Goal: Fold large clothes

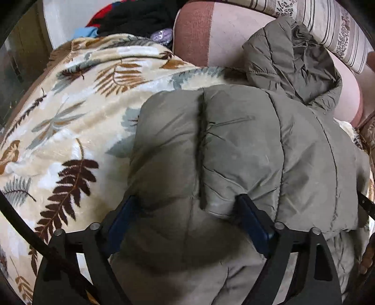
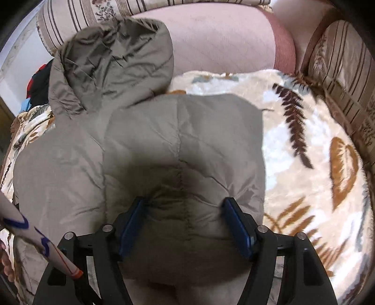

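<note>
An olive-grey puffer jacket (image 1: pixel 234 150) lies on a fern-print blanket (image 1: pixel 70 122), its hood (image 1: pixel 293 61) at the far end. My left gripper (image 1: pixel 187 206) is closed on a thick fold of the jacket's left side, which bulges between its blue pads (image 1: pixel 250 218). In the right wrist view the jacket (image 2: pixel 182 145) lies with its hood (image 2: pixel 112 63) at the upper left. My right gripper (image 2: pixel 185 206) is closed on a puffy fold of the jacket's right side, between its blue pads (image 2: pixel 236 223).
The blanket (image 2: pixel 316 164) covers a sofa seat with a pink backrest (image 2: pixel 222 40) and striped cushions (image 2: pixel 346 77). Dark and red clothes (image 1: pixel 131 16) are piled at the far left. A white sleeve with blue marks (image 2: pixel 42 241) crosses the lower left.
</note>
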### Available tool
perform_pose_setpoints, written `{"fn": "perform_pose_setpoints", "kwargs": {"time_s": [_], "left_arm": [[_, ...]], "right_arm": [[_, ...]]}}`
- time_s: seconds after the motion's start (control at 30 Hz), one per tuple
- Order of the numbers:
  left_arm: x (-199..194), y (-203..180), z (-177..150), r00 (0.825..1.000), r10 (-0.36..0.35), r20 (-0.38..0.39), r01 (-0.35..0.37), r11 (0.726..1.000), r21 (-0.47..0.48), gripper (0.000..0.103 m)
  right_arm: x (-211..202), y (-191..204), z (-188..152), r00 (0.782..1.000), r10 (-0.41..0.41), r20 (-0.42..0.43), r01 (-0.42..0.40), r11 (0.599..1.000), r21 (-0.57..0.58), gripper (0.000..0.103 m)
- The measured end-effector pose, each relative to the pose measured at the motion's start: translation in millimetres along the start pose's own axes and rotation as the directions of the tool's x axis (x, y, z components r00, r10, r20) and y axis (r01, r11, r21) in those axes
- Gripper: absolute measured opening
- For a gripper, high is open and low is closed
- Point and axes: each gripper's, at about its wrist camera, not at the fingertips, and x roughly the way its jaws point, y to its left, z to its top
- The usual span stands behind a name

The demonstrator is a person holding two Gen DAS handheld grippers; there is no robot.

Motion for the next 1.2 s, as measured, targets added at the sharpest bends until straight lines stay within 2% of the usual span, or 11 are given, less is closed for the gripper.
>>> {"fn": "perform_pose_setpoints", "kwargs": {"time_s": [0.1,0.2,0.33,0.47,0.5,0.6,0.63,0.9,1.0,1.13,1.2], "left_arm": [[-6.2,-1.6,1.5,1.0,0.006,0.004,-0.006,1.0,0.012,0.089],[-34.5,8.8,-7.7,1.0,-0.007,0.014,0.007,1.0,0.006,0.088],[-74.1,35.7,-44.5,0.999,-0.008,0.043,0.007,0.999,0.039,0.088],[-82.3,64.1,-97.9,1.0,0.0,0.004,0.0,0.998,0.056,0.088],[-81.0,68.6,-108.0,1.0,-0.005,-0.014,0.006,0.999,0.048,0.088],[-75.2,79.9,-142.8,0.997,-0.034,-0.068,0.035,0.999,0.01,0.086],[-76.7,81.9,-154.8,0.997,-0.043,-0.071,0.043,0.999,-0.006,0.086],[-114.1,82.2,-208.0,0.999,-0.03,0.024,0.031,0.997,-0.067,0.086],[-127.5,77.6,-215.4,1.0,0.008,0.015,-0.007,1.0,-0.026,0.086],[-147.3,76.1,-222.0,0.992,0.099,0.083,-0.102,0.994,0.038,0.086],[-155.2,80.0,-221.1,0.989,0.108,0.1,-0.112,0.993,0.031,0.086]], "right_arm": [[3.2,2.3,2.1,0.999,-0.045,0.015,0.045,0.999,-0.006,0.087],[-13.8,-3.2,3.1,0.999,-0.033,0.023,0.032,0.999,0.024,0.087],[-55.9,-16.4,-11.7,0.999,-0.023,0.034,0.022,0.999,0.027,0.087],[-79.2,-41.8,-62.7,0.998,-0.05,-0.038,0.05,0.998,-0.023,0.087],[-81.2,-50.2,-79.8,0.996,-0.064,-0.063,0.062,0.998,-0.026,0.086],[-84.1,-70.5,-127.6,0.988,-0.09,-0.124,0.089,0.996,-0.015,0.065],[-87.5,-77.0,-143.1,0.988,-0.085,-0.129,0.087,0.996,0.007,0.064],[-131.9,-111.4,-219.4,0.995,-0.013,-0.1,0.031,0.983,0.183,0.064],[-148.3,-111.4,-230.5,0.997,-0.022,-0.075,0.034,0.985,0.167,0.064],[-173.3,-99.8,-233.9,0.996,-0.084,-0.01,0.084,0.992,0.094,0.064],[-187.2,-88.8,-232.2,0.997,-0.08,0.024,0.078,0.995,0.058,0.064]]}}
